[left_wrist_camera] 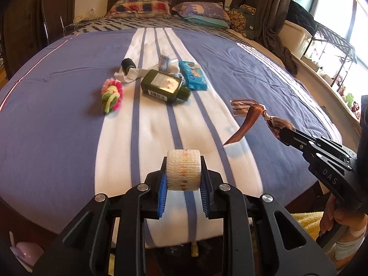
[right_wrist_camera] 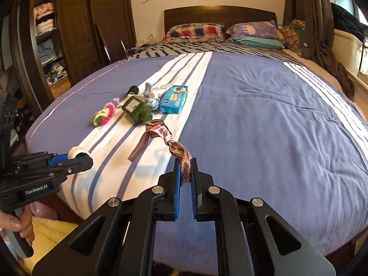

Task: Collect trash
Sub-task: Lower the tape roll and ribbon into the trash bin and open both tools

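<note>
**Both grippers loaded up over the bed**

The left gripper (left_wrist_camera: 183, 172) has its blue-padded fingers (left_wrist_camera: 162, 197) squeezed onto a small white roll of netted gauze tape (left_wrist_camera: 183, 169), held up above the white striped band of the blue bedspread (right_wrist_camera: 264, 115). Off to its right, the right gripper (right_wrist_camera: 184, 172) is pinched tight on one end of a knotted brown-and-pink striped ribbon (right_wrist_camera: 161, 135), the loops and loose tail dangling in the air over the cover.

Further up the bed sits a little pile: a dark green glass bottle (left_wrist_camera: 164, 85) lying on its side, a blue wet-wipes packet (left_wrist_camera: 193, 75) just beside it, a pink, yellow and green braided ring (left_wrist_camera: 112, 95) off to the left, a black spool (left_wrist_camera: 128, 64) with a crumpled white tissue (left_wrist_camera: 130, 75), and some pale blue-white bundle I can't make out.
</note>
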`<state>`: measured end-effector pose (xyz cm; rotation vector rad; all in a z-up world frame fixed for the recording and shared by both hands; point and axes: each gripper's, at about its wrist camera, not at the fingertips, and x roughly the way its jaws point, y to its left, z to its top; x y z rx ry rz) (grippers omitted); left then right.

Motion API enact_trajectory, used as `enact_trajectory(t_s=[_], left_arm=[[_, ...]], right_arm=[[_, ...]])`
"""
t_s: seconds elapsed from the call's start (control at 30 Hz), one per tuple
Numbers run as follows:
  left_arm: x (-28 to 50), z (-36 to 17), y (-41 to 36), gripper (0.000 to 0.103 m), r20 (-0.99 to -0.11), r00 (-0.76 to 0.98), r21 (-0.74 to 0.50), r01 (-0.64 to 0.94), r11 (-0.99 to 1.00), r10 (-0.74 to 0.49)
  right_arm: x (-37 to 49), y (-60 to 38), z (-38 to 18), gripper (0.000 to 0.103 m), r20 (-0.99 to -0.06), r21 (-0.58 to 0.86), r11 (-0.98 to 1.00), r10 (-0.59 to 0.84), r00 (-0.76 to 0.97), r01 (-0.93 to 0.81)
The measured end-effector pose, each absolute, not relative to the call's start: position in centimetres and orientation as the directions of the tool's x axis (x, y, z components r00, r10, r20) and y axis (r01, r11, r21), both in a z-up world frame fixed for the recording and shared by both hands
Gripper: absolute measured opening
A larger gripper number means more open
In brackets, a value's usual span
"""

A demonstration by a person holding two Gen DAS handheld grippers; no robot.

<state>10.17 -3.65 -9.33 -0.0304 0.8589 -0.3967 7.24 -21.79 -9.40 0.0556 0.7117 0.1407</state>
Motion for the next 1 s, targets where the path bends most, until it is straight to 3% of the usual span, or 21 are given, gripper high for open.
enact_trajectory(t_s=[0.43,1.0], left_arm=[[2.6,-10.0,-2.9,0.023,-0.725,0.577,-0.194,0.353,0.915,-0.376],[-2.4,-19.6,-2.3,0.023,-0.828,0.44,-0.217,0.32,0.922,-0.347]], right_arm=[[-0.7,-21.2,-10.7,0.009,-0.666,0.118,0.987,0.161,0.728,-0.111],[-5.0,-19.3,-18.6,0.009,-0.796,0.124,0.983,0.181,0.577,-0.136]])
